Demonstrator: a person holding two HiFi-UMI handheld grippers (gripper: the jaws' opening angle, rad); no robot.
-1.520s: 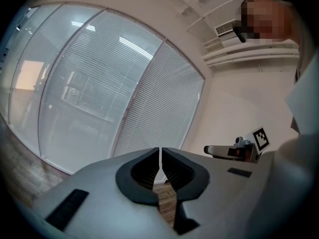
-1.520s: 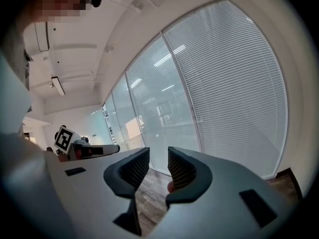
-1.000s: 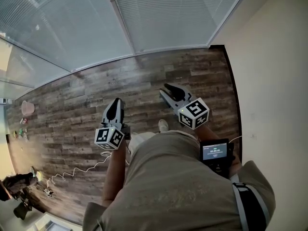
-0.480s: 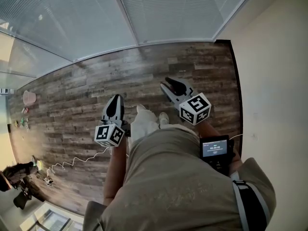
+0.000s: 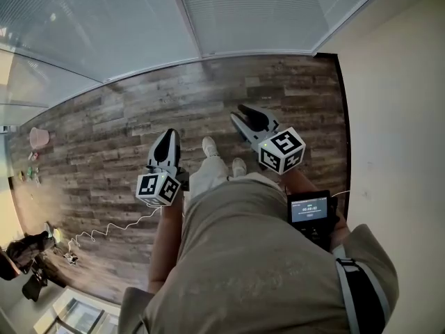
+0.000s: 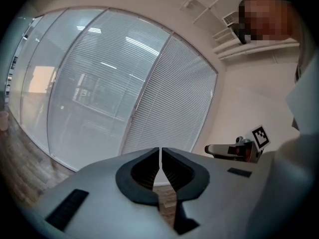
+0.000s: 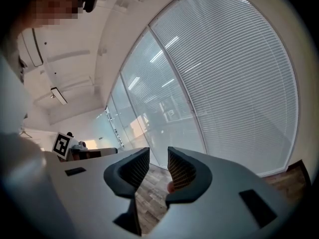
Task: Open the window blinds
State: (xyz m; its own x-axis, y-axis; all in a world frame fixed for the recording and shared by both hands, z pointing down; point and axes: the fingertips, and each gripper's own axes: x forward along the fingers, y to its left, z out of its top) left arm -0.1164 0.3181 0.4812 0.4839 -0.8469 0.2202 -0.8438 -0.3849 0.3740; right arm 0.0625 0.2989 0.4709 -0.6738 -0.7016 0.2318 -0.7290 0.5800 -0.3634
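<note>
In the head view, the white horizontal-slat window blinds (image 5: 264,12) hang closed across the far side of the room, well apart from both grippers, with bare grey-brown wood-plank floor (image 5: 104,131) between. The left gripper (image 5: 169,133) and right gripper (image 5: 243,111) are held out at waist height, pointing toward the window. A plain cream wall (image 5: 396,117) closes off the right side. A thin white cable (image 5: 104,239) trails over the near left floor but does not cross the way to the window. In the left gripper view, the left gripper's jaws are pressed together with nothing between them. Beyond them the blinds fill the far wall in panels split by a pale upright frame post (image 6: 144,98). In the right gripper view, the jaws are spread and empty, and the slats run down almost to the floor at the right corner. The slats look thin and light, and they would likely bend or kink if pinched. A tilt wand or pull cord would be the safer place to take hold, but none can be made out in any view.
</note>
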